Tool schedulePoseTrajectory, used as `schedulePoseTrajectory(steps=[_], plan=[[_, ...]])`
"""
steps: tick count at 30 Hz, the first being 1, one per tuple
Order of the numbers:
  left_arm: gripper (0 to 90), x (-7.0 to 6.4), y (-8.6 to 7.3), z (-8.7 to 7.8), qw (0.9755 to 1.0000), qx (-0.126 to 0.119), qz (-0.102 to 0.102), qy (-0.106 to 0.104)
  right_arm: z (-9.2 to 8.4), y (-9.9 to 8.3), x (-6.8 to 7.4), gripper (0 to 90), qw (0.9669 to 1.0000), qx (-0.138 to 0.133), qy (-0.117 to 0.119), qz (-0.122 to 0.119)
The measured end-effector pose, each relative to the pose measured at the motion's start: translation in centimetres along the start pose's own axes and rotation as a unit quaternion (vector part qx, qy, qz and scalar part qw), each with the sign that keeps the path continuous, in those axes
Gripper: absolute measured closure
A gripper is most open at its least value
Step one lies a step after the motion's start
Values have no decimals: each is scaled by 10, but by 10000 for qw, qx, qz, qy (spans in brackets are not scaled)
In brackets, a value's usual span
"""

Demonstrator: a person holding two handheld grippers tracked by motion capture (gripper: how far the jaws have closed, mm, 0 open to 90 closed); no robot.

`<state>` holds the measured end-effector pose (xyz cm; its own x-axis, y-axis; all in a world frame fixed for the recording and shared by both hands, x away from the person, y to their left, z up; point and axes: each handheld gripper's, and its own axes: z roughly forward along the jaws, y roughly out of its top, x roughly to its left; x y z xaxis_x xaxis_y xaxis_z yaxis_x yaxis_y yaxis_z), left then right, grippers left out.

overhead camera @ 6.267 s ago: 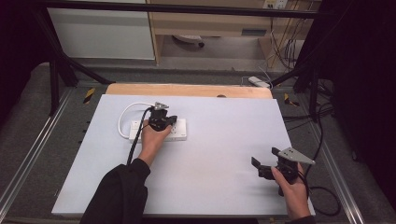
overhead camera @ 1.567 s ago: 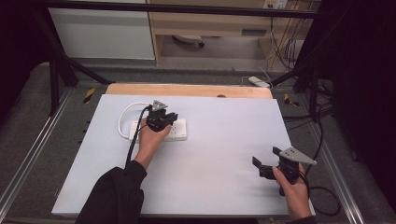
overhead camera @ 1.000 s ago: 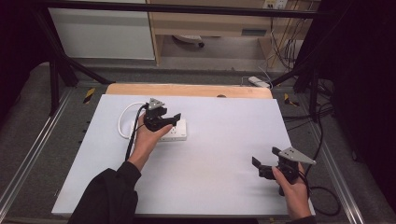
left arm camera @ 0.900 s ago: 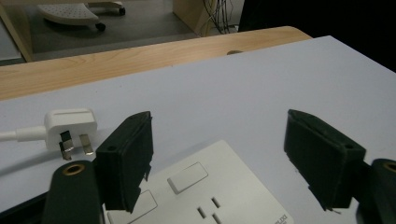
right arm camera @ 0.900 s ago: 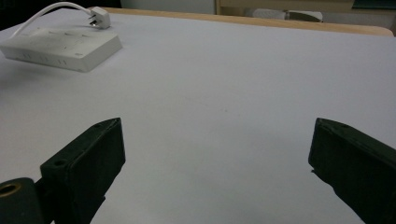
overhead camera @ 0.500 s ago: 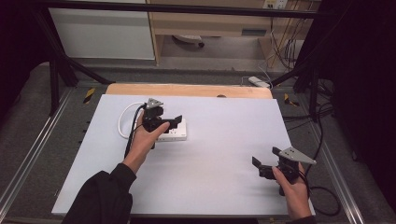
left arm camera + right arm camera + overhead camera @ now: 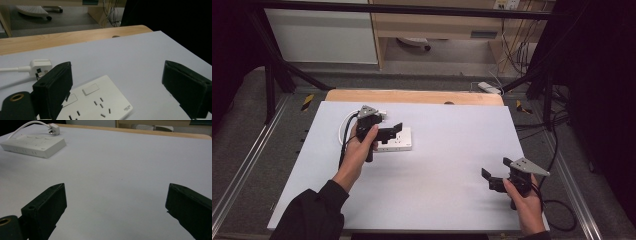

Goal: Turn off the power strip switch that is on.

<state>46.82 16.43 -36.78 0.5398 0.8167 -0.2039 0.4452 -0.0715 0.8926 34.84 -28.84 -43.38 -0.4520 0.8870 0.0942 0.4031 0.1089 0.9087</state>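
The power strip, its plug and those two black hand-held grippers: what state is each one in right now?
Power strip: lying flat on the white table, sockets up, nothing plugged in.
Plug: unplugged, lying loose on the table beyond the strip.
Left gripper: jaws open, held over the power strip, gripping nothing.
Right gripper: jaws open, empty, at the table's near right corner.

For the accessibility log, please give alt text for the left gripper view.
Two open black jaws of the left gripper frame a white power strip lying on a pale table. A white plug on its cord lies beyond the strip.
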Motion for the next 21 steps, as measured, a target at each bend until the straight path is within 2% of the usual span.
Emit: schedulePoseTrajectory(steps=[5, 10, 21], plan=[[84, 1, 0, -19, 9999, -157, 25, 53, -1, 0, 0, 40, 10000, -9, -6, 0], [78, 2, 0, -38, 9996, -289, 22, 21, 0, 0, 0, 40, 10000, -17, -20, -5], [73, -1, -2, -74, 9988, -455, 190, -48, -1, 1, -1, 40, 10000, -37, -30, -9]])
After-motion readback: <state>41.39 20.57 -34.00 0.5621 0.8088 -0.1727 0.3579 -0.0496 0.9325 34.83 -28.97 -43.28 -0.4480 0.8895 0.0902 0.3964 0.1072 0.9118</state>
